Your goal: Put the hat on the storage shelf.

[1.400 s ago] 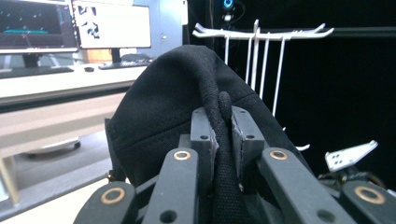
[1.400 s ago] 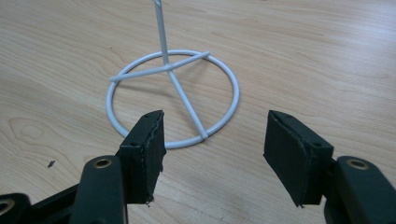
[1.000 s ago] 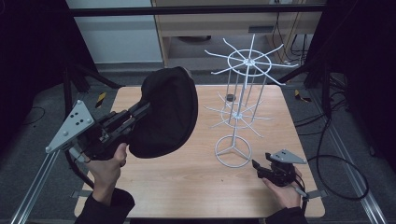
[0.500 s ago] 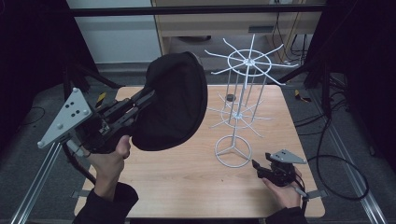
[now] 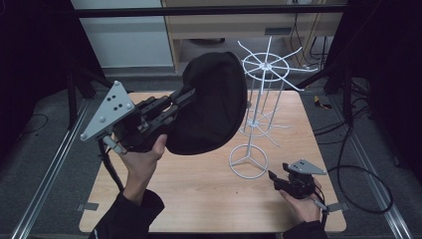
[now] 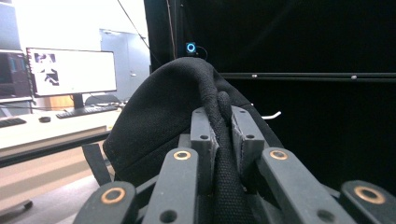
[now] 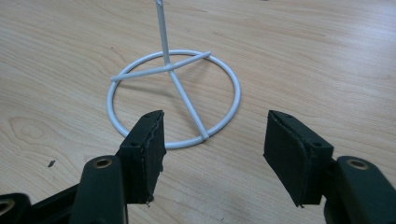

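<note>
Black fabric cap [image 5: 211,102] is up off the light wooden tabletop [image 5: 189,194], over its left-centre, pinched at the edge in the left gripper [image 5: 185,97], which comes in from the left edge. White wire rack stand [image 5: 259,99] stands right of centre, its ring base [image 7: 173,100] on the tabletop; cap's right side is just beside the rack's upper spokes. Right gripper [image 5: 271,175] sits near the front right corner, jaws apart, ring base just ahead of it.

wooden table [image 5: 199,194] underneath it all, and the white wire rack [image 5: 249,160] stands on it, its ring base [image 7: 173,100] flat on the wood just ahead of the right gripper's [image 7: 212,140] fingertips, centre post rising straight up.
</note>
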Available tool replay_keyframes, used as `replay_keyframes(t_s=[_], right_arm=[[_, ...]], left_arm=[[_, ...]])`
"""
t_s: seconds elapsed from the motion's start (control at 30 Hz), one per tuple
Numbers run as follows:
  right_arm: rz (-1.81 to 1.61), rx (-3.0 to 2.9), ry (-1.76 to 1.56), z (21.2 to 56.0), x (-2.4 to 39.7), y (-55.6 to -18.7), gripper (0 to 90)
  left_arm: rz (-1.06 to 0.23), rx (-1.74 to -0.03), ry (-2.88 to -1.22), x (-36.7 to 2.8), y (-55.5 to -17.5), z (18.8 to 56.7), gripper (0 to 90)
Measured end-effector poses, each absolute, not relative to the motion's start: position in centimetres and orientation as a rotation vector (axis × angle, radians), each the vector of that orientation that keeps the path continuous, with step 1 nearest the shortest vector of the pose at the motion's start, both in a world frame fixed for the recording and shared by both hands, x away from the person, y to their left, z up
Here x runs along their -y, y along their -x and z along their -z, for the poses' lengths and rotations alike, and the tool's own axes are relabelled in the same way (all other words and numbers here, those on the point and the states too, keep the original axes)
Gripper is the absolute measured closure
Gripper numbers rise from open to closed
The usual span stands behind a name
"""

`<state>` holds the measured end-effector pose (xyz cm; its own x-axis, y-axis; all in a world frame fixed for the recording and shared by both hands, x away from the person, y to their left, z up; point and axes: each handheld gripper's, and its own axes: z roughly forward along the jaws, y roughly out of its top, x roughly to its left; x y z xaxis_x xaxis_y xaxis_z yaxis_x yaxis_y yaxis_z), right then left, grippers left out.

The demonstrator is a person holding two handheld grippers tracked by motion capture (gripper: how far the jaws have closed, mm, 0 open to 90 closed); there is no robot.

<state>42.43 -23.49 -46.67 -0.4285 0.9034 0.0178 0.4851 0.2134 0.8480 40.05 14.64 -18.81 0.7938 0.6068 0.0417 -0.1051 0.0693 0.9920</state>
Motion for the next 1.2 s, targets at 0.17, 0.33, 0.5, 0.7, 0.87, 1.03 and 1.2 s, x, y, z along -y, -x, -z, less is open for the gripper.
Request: replay_keyframes(t_s=[0.17, 0.33, 0.5, 0.7, 0.87, 1.03, 1.2], right_arm=[[-1.126, -2.005, -1.282, 46.7, 23.5, -42.4, 38.5], [-1.129, -2.009, -1.288, 46.7, 23.4, -42.4, 38.5], [-1.121, -2.011, -1.278, 46.8, 23.4, -42.5, 38.4], [-1.118, -2.015, -1.282, 46.8, 23.3, -42.5, 38.3], [-1.113, -2.018, -1.277, 46.8, 23.3, -42.5, 38.3], [-1.114, -2.017, -1.276, 46.9, 23.3, -42.5, 38.3], [-1.113, -2.017, -1.274, 46.9, 23.3, -42.5, 38.0]], left_arm=[[-0.538, -0.447, -1.428, -14.2, -40.7, 19.9, 80.6], [-0.496, -0.465, -1.433, -14.8, -41.5, 21.2, 80.2], [-0.456, -0.503, -1.447, -15.4, -42.3, 22.7, 79.5], [-0.446, -0.543, -1.486, -15.7, -43.0, 24.6, 78.9], [-0.456, -0.573, -1.531, -15.6, -43.6, 26.0, 78.6], [-0.460, -0.590, -1.562, -15.1, -44.1, 27.0, 77.6], [-0.470, -0.602, -1.594, -14.6, -44.4, 27.6, 76.4]])
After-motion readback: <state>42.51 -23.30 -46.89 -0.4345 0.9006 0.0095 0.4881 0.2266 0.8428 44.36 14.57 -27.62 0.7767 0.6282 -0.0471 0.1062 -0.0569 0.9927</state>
